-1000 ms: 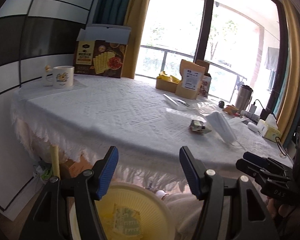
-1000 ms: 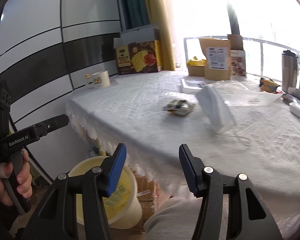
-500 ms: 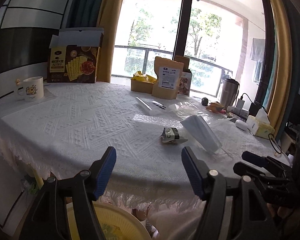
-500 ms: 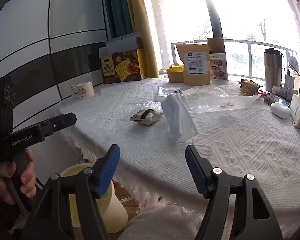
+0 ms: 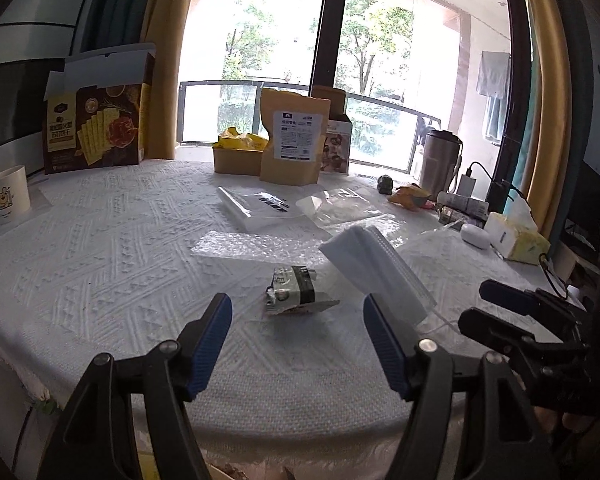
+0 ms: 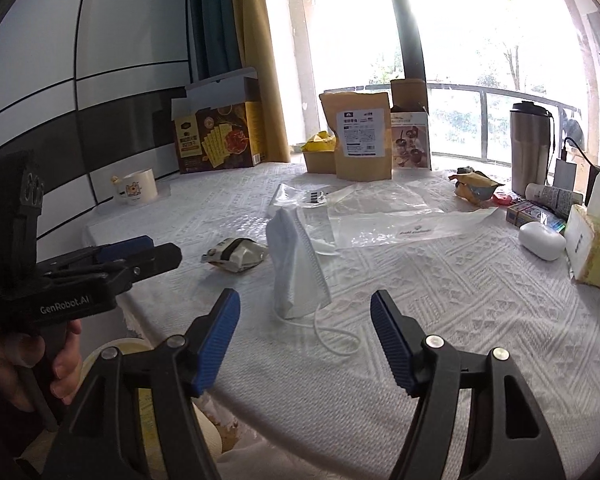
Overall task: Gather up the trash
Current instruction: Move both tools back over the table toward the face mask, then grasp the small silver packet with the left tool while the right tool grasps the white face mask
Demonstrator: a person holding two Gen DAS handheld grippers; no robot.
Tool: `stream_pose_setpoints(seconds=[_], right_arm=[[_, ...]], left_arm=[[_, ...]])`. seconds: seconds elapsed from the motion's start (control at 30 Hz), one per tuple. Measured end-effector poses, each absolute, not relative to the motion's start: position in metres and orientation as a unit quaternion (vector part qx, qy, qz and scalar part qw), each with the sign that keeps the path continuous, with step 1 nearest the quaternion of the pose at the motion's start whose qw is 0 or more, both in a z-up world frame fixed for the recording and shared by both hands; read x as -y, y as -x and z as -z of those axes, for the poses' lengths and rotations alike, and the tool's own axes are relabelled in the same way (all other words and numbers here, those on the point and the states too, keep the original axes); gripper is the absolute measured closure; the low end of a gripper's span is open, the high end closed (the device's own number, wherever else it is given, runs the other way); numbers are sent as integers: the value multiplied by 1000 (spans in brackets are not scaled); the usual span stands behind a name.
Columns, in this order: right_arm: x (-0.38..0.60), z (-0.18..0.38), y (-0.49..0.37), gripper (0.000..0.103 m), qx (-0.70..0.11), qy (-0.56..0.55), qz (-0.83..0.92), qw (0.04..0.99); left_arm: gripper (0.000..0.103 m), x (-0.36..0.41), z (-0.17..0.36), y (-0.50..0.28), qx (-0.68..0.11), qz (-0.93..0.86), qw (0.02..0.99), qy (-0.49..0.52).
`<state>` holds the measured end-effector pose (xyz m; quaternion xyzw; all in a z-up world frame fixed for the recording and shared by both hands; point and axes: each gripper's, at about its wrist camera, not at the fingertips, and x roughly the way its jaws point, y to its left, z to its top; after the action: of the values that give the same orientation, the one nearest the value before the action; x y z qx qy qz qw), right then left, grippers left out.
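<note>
While both claws stand apart and empty over the near edge of the tabletop (image 5: 100, 248), you have two targets. The left claw (image 5: 296, 344) faces the crumpled wrapper (image 5: 296, 290), which lies just beyond its fingertips. The right claw (image 6: 304, 340) faces the face mask (image 6: 296, 264), which stands tented just right of the wrapper. Risk: the mask's ear loop (image 6: 332, 340) trails toward you and may snag a finger. The textured cloth may bunch under a low pinch. The yellow bin (image 6: 120, 354) sits below the near edge.
</note>
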<state>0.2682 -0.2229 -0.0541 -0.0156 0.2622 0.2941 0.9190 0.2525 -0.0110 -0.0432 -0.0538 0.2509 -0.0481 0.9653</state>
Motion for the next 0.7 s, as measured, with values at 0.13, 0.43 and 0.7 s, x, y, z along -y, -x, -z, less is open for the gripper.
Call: stream_pose_setpoints(seconds=[0.13,0.43,0.7], right_arm=[[219,56,-279,37,-264,20,-292,919],[208,60,-306,37,-282,13,-288,915],[193,62,-315,37,-292,22,-293,910]], left_arm=[[34,15,50,-277,-268,52,961,52],[34,16,58,-315,-288,56,955,43],[36,18,68,-324,-303,48,952,21]])
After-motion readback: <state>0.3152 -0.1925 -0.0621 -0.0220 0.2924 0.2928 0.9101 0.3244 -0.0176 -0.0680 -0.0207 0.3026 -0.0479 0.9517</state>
